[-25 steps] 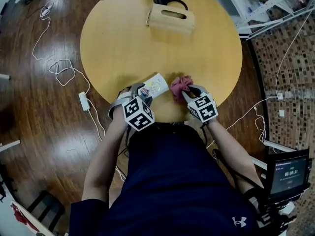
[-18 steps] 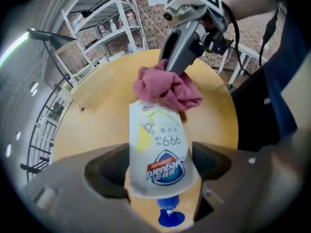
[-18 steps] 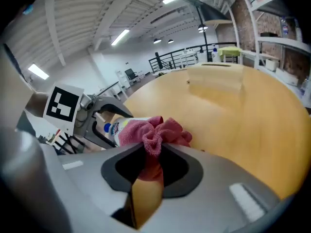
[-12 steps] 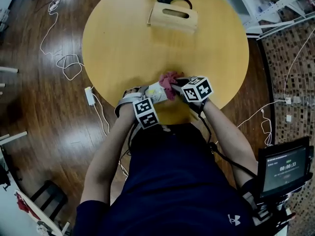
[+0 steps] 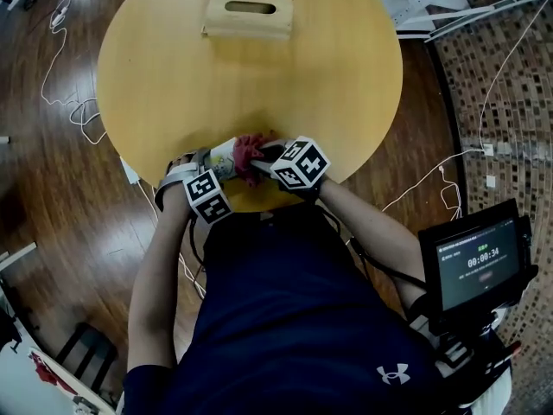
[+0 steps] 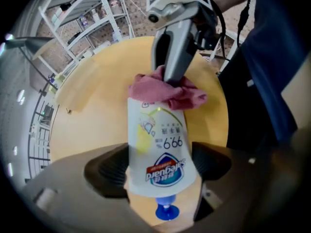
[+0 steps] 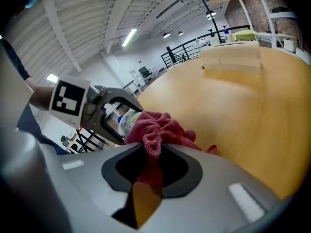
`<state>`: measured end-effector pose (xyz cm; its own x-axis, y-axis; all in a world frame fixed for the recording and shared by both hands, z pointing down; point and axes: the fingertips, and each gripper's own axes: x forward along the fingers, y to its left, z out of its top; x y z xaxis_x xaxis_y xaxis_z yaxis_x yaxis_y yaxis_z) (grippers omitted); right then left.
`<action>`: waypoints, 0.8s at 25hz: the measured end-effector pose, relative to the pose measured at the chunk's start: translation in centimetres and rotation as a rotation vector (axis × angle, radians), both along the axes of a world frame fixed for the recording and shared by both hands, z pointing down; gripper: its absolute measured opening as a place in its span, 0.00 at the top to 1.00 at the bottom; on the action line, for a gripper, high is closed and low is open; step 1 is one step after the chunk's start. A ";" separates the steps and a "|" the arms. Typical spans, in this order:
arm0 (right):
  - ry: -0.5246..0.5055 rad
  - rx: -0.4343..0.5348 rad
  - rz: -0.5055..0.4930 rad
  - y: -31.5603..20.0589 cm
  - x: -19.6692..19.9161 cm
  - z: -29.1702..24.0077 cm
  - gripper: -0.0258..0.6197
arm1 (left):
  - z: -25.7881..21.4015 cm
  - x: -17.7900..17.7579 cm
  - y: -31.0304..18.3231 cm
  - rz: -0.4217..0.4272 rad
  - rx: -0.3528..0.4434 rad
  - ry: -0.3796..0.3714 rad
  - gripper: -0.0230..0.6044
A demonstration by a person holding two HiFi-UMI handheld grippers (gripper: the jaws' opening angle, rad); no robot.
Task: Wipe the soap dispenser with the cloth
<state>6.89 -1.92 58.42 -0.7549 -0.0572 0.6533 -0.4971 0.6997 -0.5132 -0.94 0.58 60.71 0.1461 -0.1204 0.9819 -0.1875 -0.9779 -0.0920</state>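
Your left gripper (image 6: 160, 168) points almost straight down, close to the near edge of the round yellow wooden table (image 5: 259, 85). Its jaws have just been opening and now stand wide and released. They straddle the white plastic soap dispenser with a blue cap (image 6: 158, 144), which lies on the tabletop between them, cap end nearest that gripper's camera. Your right gripper (image 7: 151, 161) is clenched on the crumpled pink-red cloth (image 7: 158, 127), which covers the dispenser's far end just ahead of the left jaws. Beyond both tools the tabletop is bare as far as the pale wooden slotted box (image 5: 249, 15) near the far rim. In the head view the marker cubes and cloth hide most of the dispenser, and the table's far rim is cut off. The cloth buries the right fingertips.
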 end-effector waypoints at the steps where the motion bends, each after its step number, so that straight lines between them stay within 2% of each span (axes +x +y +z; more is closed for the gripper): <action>1: 0.000 -0.003 -0.016 0.9 -0.1 -0.1 0.83 | 0.0 -0.2 0.1 -0.002 -0.005 0.001 0.32; 4: 0.012 0.009 -0.075 2.0 -0.5 -0.3 0.83 | -0.1 -1.0 0.3 -0.005 -0.010 0.004 0.32; 6: 0.010 0.025 -0.076 0.8 -0.9 -0.5 0.83 | -0.1 -1.3 0.4 -0.007 -0.009 0.006 0.32; 10: -0.018 0.063 -0.003 -3.8 -2.2 -0.8 0.83 | 0.1 -0.8 0.8 -0.019 -0.005 0.003 0.32; 13: -0.033 0.054 0.049 -5.5 -1.6 -1.0 0.83 | 0.1 0.6 0.6 -0.019 -0.004 0.013 0.31; 16: -0.035 0.017 0.058 -4.0 -0.2 -0.9 0.83 | 0.1 1.2 0.1 -0.014 -0.009 0.028 0.31; 20: -0.025 -0.047 0.002 1.2 1.2 -0.3 0.83 | 0.4 1.1 -0.2 -0.016 -0.024 0.040 0.30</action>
<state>8.05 -0.76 58.10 -0.7710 -0.0279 0.6362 -0.4848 0.6735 -0.5580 0.19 0.34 61.08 0.1831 -0.0995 0.9780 -0.2061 -0.9766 -0.0608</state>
